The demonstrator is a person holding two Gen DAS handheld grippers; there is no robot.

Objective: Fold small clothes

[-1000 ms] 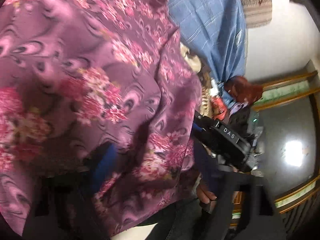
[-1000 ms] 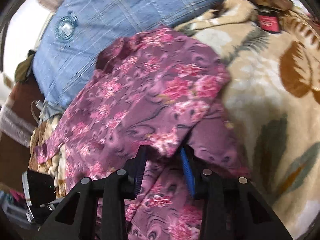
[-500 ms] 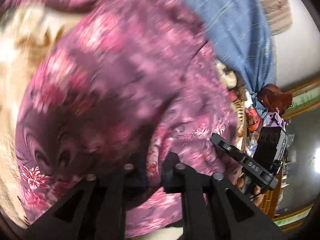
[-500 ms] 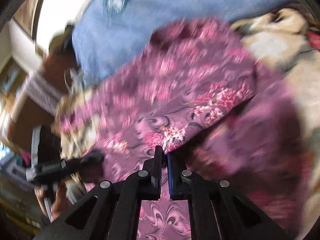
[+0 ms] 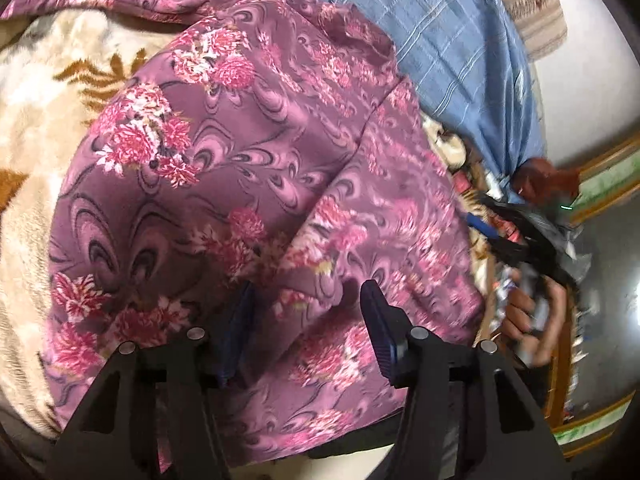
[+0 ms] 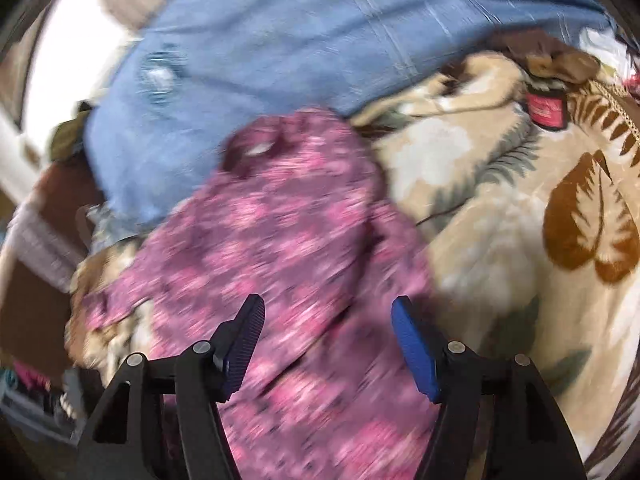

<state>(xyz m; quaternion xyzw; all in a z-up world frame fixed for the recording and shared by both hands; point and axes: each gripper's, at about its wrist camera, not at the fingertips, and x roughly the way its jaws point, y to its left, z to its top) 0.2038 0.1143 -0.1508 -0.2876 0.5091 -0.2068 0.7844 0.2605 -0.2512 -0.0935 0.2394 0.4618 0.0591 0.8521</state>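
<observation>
A purple garment with pink flowers [image 5: 248, 184] lies spread on a cream leaf-patterned blanket [image 5: 36, 128]. My left gripper [image 5: 306, 308] hovers over the garment's near part, its jaws opening and wide apart, with cloth lying under the gap and no pad pressing on it. In the right wrist view the same garment [image 6: 280, 248] is blurred, and my right gripper [image 6: 328, 320] stands above it with its jaws opening and nothing pinched between them. That other gripper [image 5: 516, 232], held by a hand [image 5: 532, 316], shows blurred at the right of the left wrist view.
A blue checked cloth [image 6: 320, 40] lies beyond the garment, toward the wall. A red-labelled tag [image 6: 546, 110] sits on the blanket [image 6: 520, 240] at the far right. Clutter [image 5: 492, 216] and a wooden edge line the bed's side.
Both grippers were shut on folds of the garment half a second ago and have now let go. The garment has dropped onto the blanket. The right gripper has pulled back and up.
</observation>
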